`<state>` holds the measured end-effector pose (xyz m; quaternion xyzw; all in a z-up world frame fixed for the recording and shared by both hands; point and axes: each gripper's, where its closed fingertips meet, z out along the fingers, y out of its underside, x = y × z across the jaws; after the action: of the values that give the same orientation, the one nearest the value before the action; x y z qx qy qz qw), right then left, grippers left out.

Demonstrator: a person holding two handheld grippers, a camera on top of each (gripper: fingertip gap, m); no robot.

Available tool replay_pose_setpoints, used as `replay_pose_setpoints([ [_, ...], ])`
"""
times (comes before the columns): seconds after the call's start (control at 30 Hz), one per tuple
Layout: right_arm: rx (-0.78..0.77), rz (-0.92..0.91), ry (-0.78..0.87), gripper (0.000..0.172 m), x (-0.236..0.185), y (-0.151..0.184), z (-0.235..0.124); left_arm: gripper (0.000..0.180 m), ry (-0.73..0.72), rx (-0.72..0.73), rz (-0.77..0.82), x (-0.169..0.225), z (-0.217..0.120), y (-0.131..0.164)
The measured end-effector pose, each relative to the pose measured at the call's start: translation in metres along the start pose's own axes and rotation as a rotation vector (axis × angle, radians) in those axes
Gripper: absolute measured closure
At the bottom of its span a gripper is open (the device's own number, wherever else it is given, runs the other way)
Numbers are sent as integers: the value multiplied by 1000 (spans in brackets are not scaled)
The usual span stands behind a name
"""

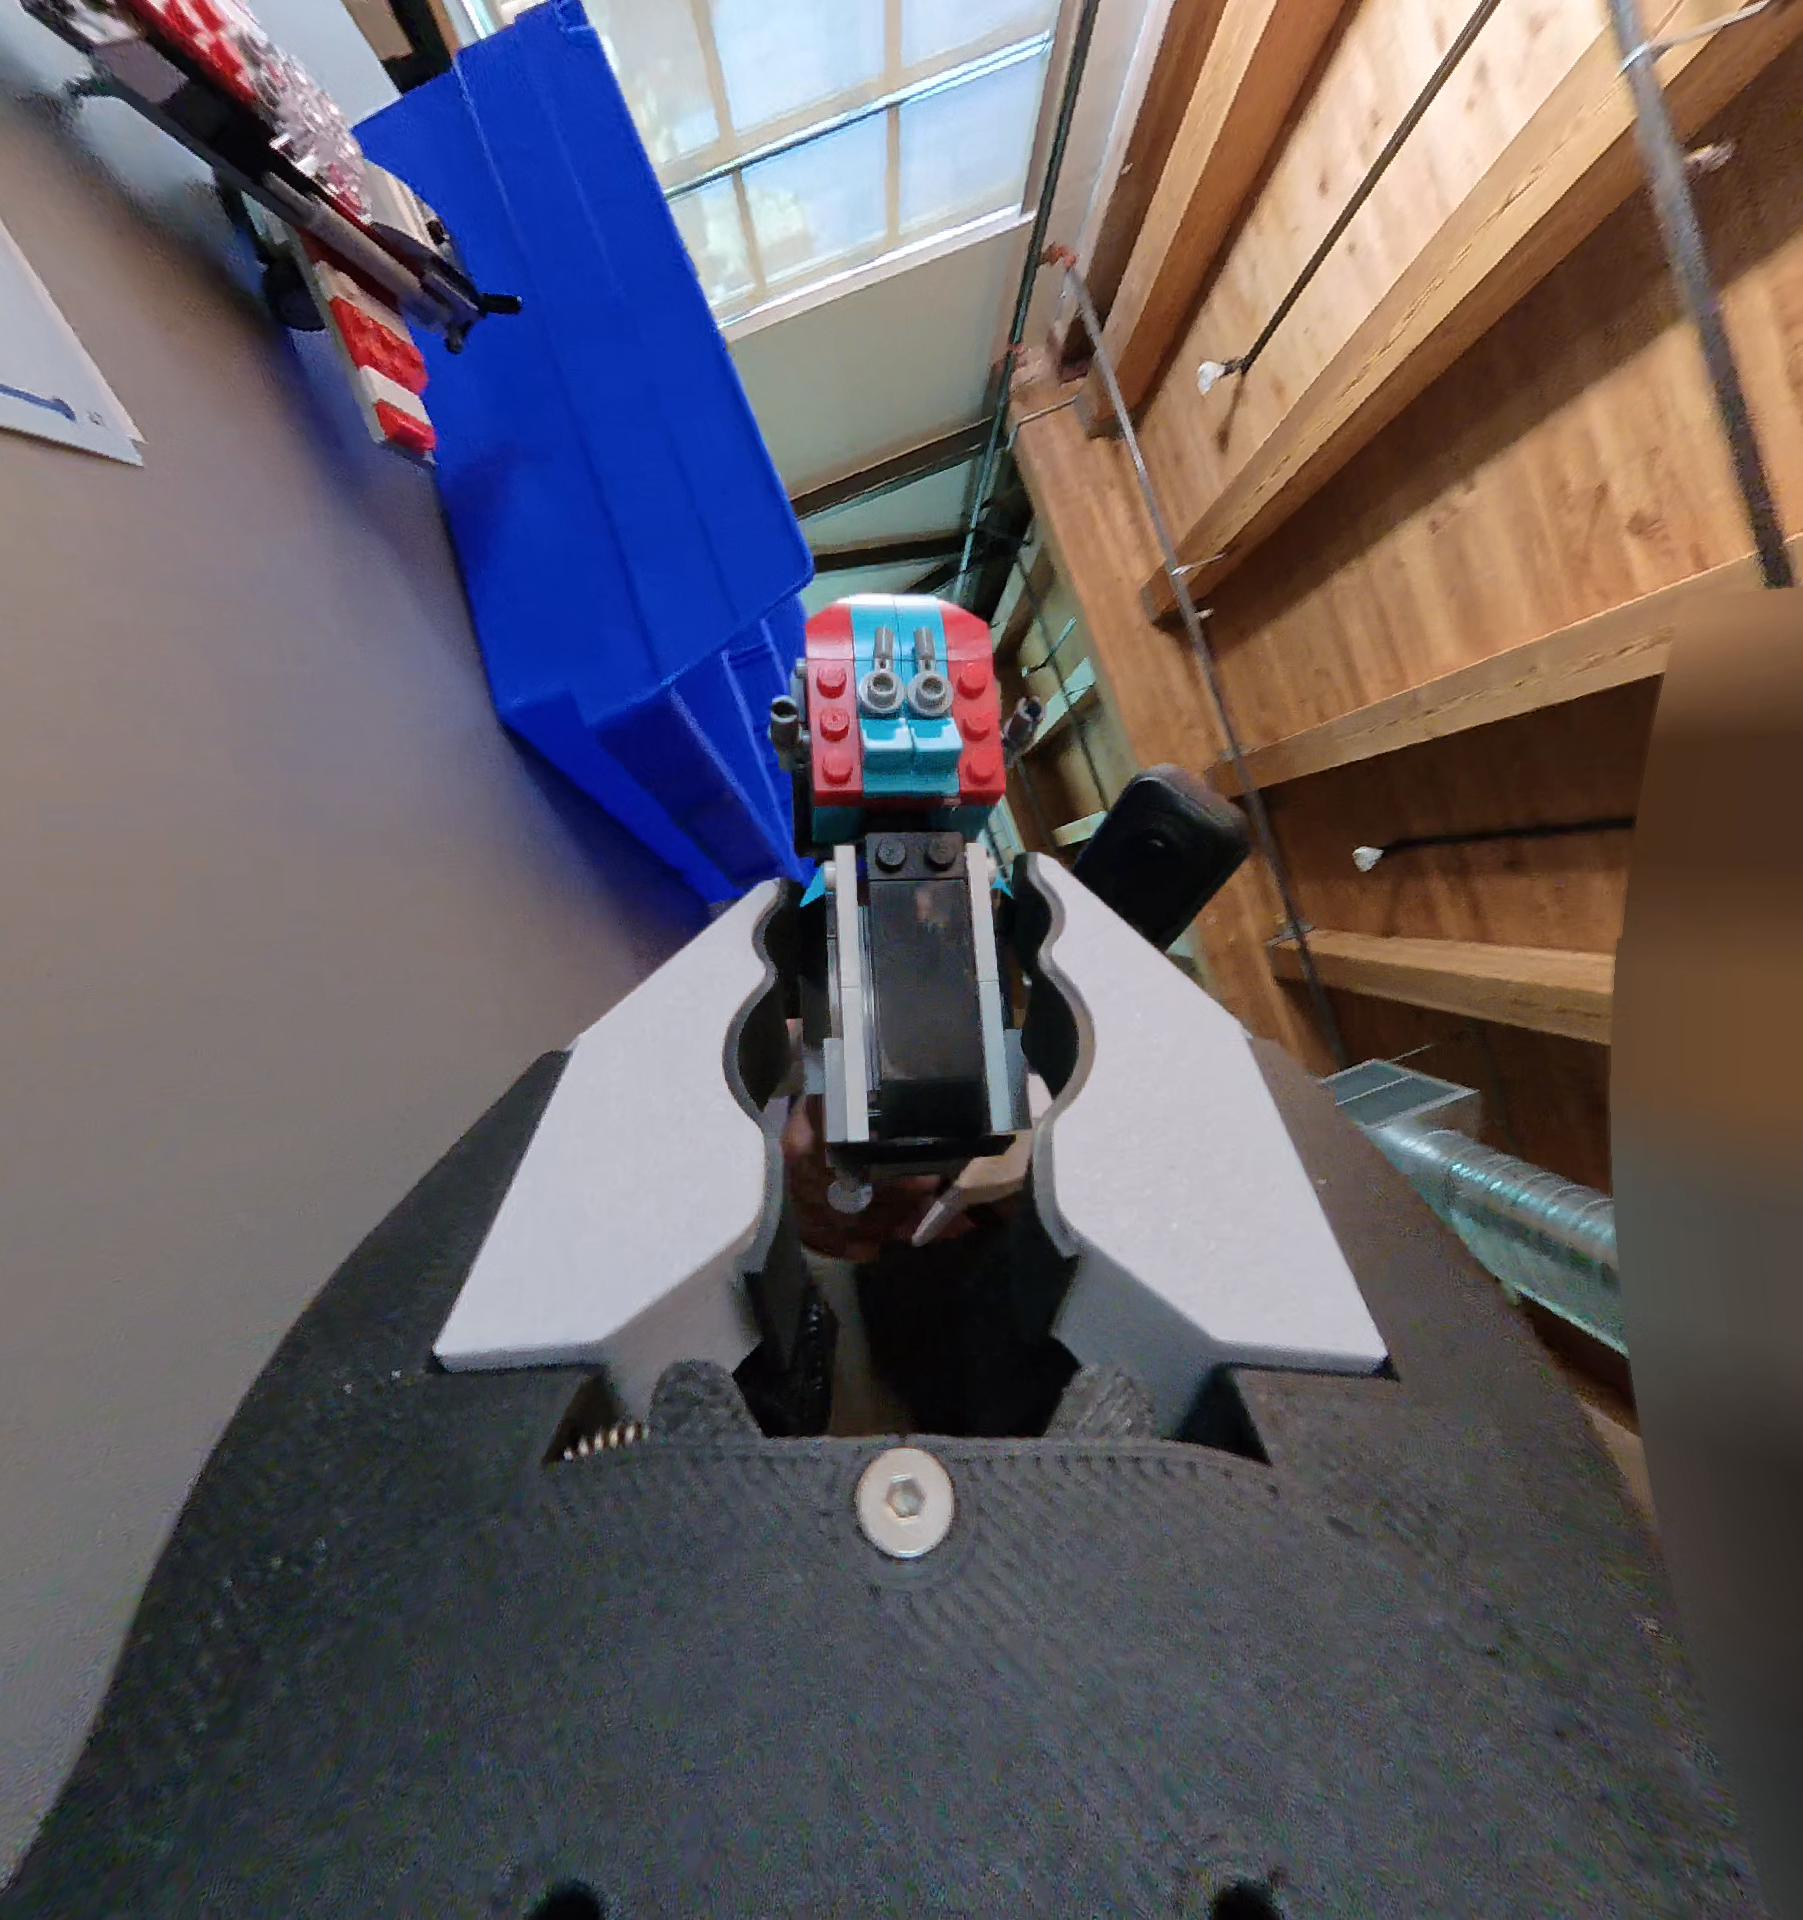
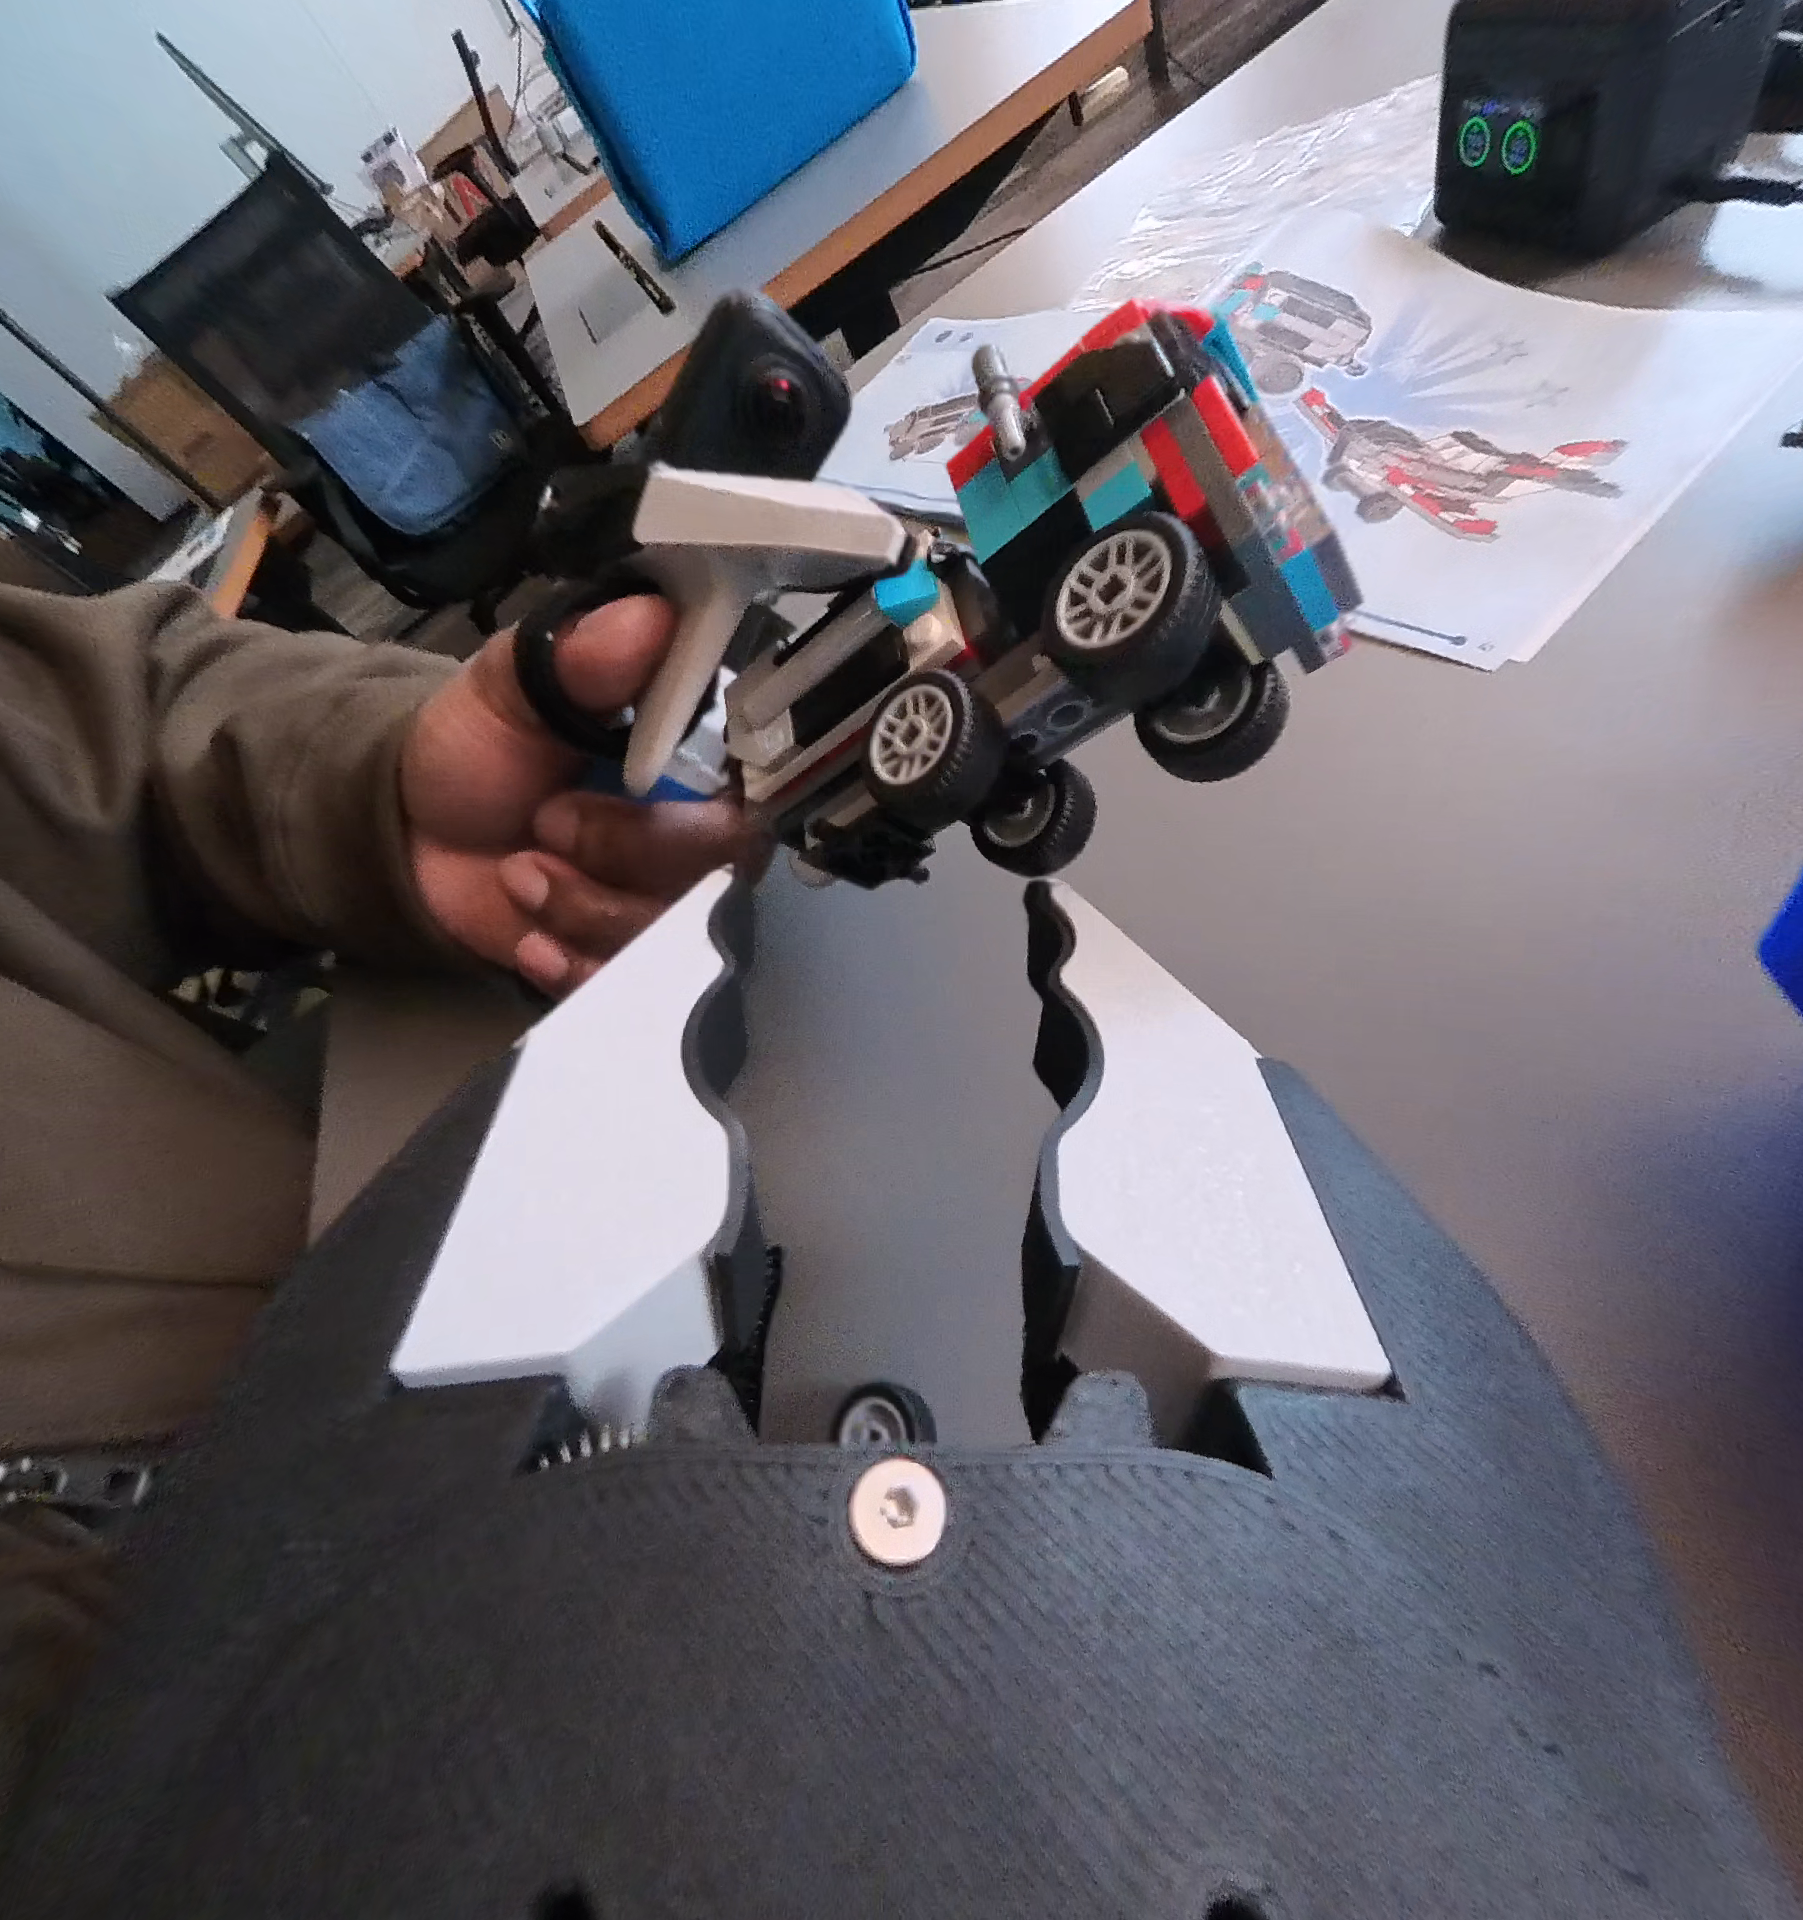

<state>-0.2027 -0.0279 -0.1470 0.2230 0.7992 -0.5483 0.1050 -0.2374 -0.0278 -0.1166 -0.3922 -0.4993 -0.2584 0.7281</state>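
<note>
Right gripper (image 2: 881, 935) hovers wide apart and empty just under the brick-built toy truck (image 2: 1073, 582), which is lifted above the grey desk (image 2: 1448, 883), a loose wheel (image 2: 881, 1415) lying below. Left gripper (image 1: 902, 914) clamps the truck's black-and-white rear section, both jaws bearing on its sides. An instruction booklet (image 2: 1479, 520) lies toward the desk's far edge.

Wore an olive-brown fleece sleeve (image 2: 149, 717) down to the wrist, with a metal zipper (image 2: 35, 1481) low on the same garment. Gripped through a black finger ring (image 2: 564, 665). Had, on each gripper (image 1: 902, 987) (image 2: 881, 997), a black textured printed body, pale grey wedge fingers (image 2: 606, 1143) with wavy dark inner edges, a silver hex screw (image 2: 897, 1509), a small coil spring (image 2: 585, 1442).
</note>
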Motion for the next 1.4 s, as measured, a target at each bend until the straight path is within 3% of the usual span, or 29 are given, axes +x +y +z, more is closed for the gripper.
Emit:
replay_pose_setpoints([
  [0.2,72,130,-98,118,-17,-10,7,137,51,36,-10,8,0,0],
  [0.37,136,211,-123,134,-14,-19,1,136,71,29,21,12,1,0],
  [0.6,163,200,-133,135,-13,-25,-7,135,124,-64,69,18,5,3],
  [0.9,108,42,-103,136,-14,-25,-20,132,144,-274,42,17,8,23],
  [1.0,98,1,-107,136,-15,-25,-24,133,157,-285,20,18,9,26],
  [1.2,126,-111,-49,135,-12,-29,-26,135,136,-191,11,16,9,20],
  [1.4,221,-374,156,126,-8,-42,-29,135,136,-22,-4,16,4,3],
])
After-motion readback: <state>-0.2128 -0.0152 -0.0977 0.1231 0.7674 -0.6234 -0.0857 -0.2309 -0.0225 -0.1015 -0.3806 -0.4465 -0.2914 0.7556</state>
